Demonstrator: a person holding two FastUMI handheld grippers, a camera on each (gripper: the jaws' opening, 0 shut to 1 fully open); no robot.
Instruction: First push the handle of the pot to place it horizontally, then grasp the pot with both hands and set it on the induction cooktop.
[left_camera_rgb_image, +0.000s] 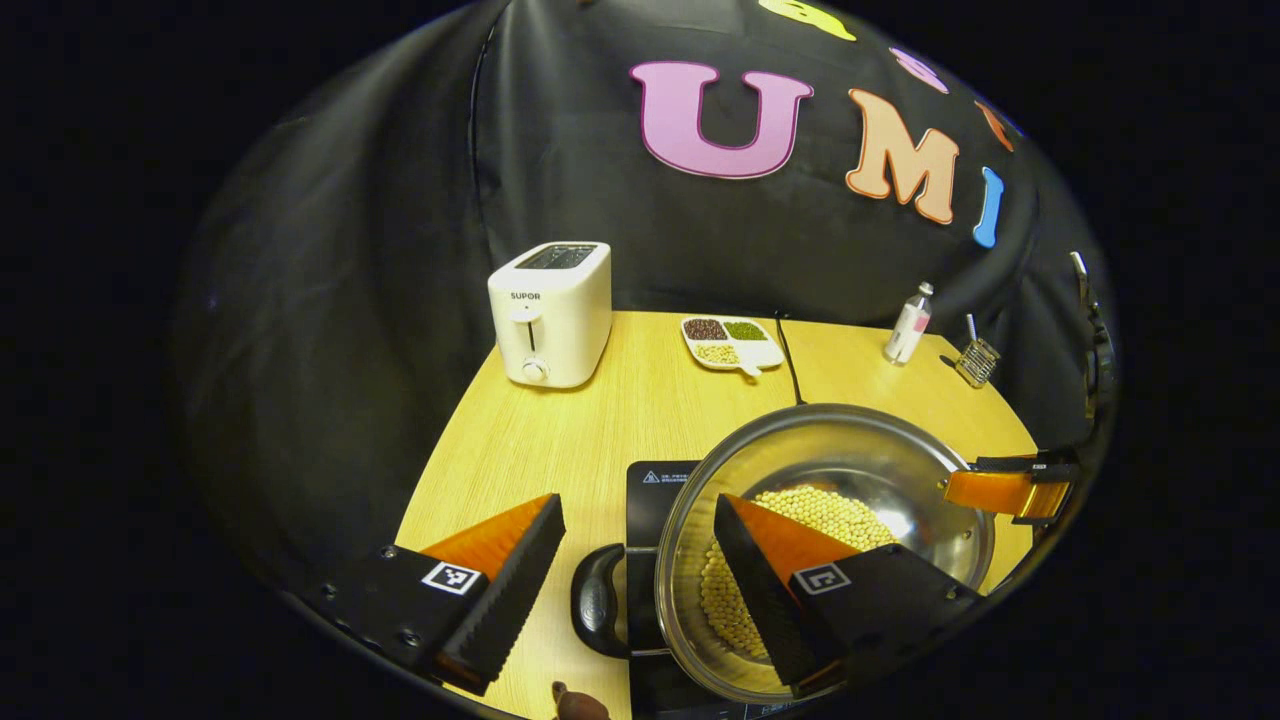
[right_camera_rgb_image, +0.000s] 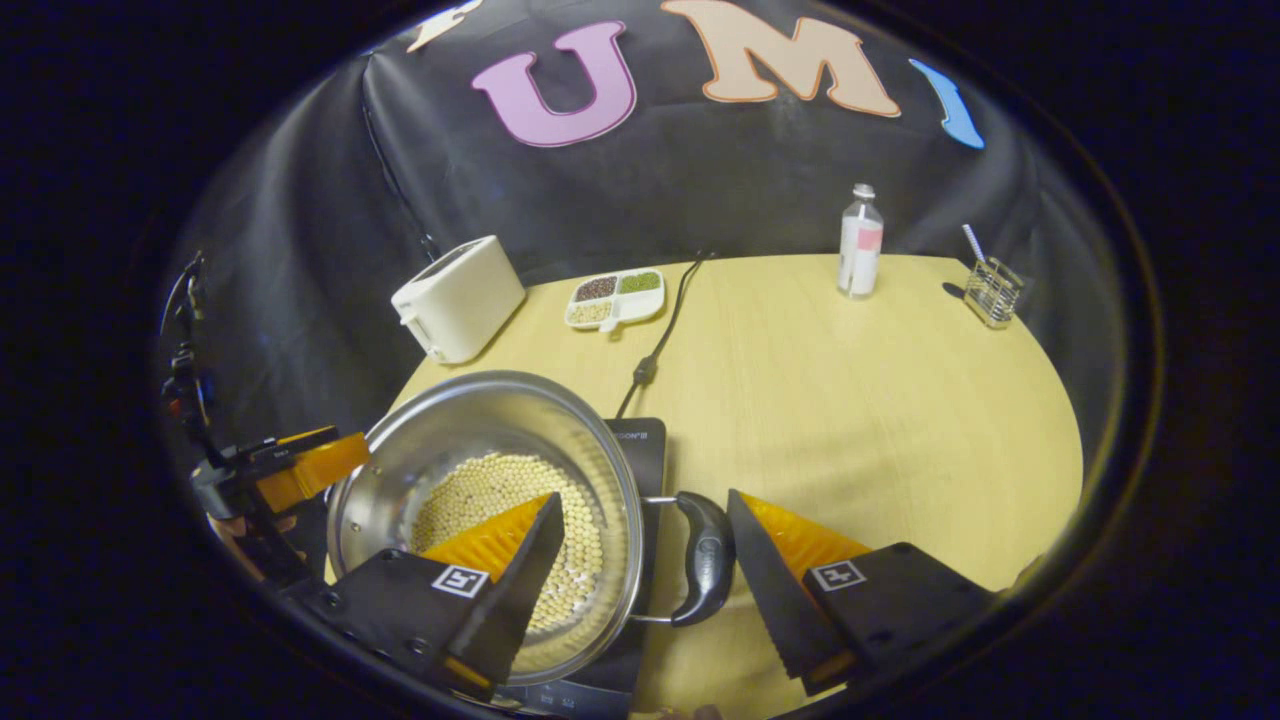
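With each released hand-held gripper (left_camera_rgb_image: 635, 575) straddling a side handle (left_camera_rgb_image: 598, 600) of the pot (left_camera_rgb_image: 830, 480), I should clamp both handles evenly before repositioning it on the induction cooktop (left_camera_rgb_image: 655, 485)

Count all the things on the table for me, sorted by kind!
Pots: 1, the pot
Cookers: 1, the induction cooktop
Toasters: 1, the toaster
Bean trays: 1, the tray
Bottles: 1, the bottle
Wire baskets: 1, the basket
Total: 6
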